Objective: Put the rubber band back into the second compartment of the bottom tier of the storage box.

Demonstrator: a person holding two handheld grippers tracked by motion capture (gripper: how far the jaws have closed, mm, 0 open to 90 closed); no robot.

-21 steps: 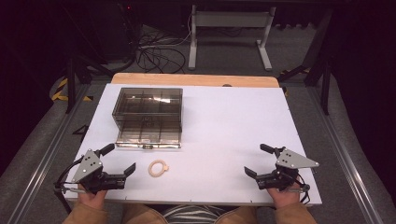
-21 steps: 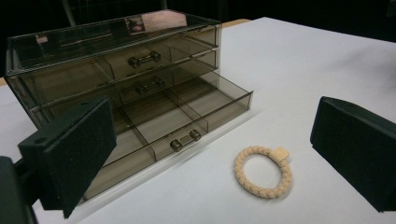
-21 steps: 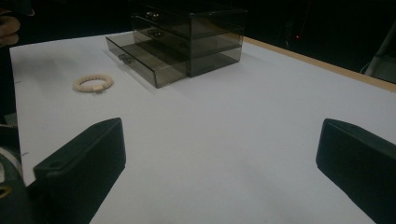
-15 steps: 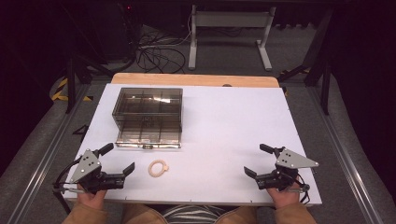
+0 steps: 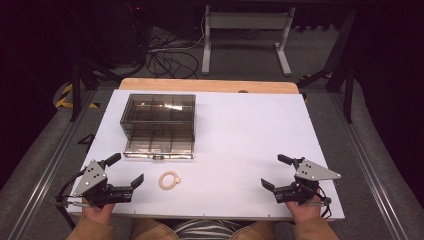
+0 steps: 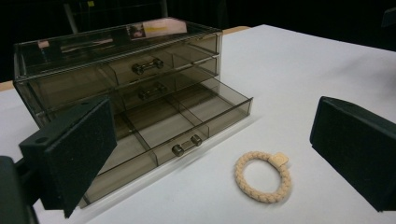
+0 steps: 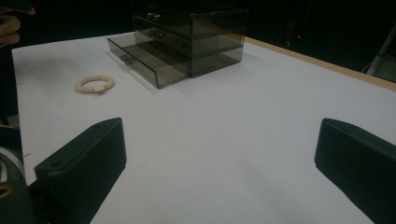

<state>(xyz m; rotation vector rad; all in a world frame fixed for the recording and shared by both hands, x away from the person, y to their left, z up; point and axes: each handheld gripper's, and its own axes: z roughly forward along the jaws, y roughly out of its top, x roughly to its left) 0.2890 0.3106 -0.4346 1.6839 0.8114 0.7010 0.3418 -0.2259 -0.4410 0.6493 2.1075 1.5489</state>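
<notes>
A smoked clear drawer box (image 5: 158, 120) stands at the back left of the white table (image 5: 240, 135), its bottom drawer (image 6: 182, 126) pulled out and bare inside. A beige braided hair tie (image 5: 169, 180) lies flat in front of that drawer; the same hair tie (image 6: 263, 176) rests just ahead of my left jaws, and the hair tie (image 7: 95, 84) appears far off to the right gripper. My left gripper (image 5: 124, 170) sits at the near left edge, open, nothing between its jaws. My right gripper (image 5: 277, 172) rests at the near right edge, open and holding nothing.
A wooden strip (image 5: 207, 85) borders the table's far edge. Beyond it are a metal stand (image 5: 245, 35) and loose cables (image 5: 170, 60) on the dark floor. Metal rails (image 5: 45, 170) run along both sides of the table.
</notes>
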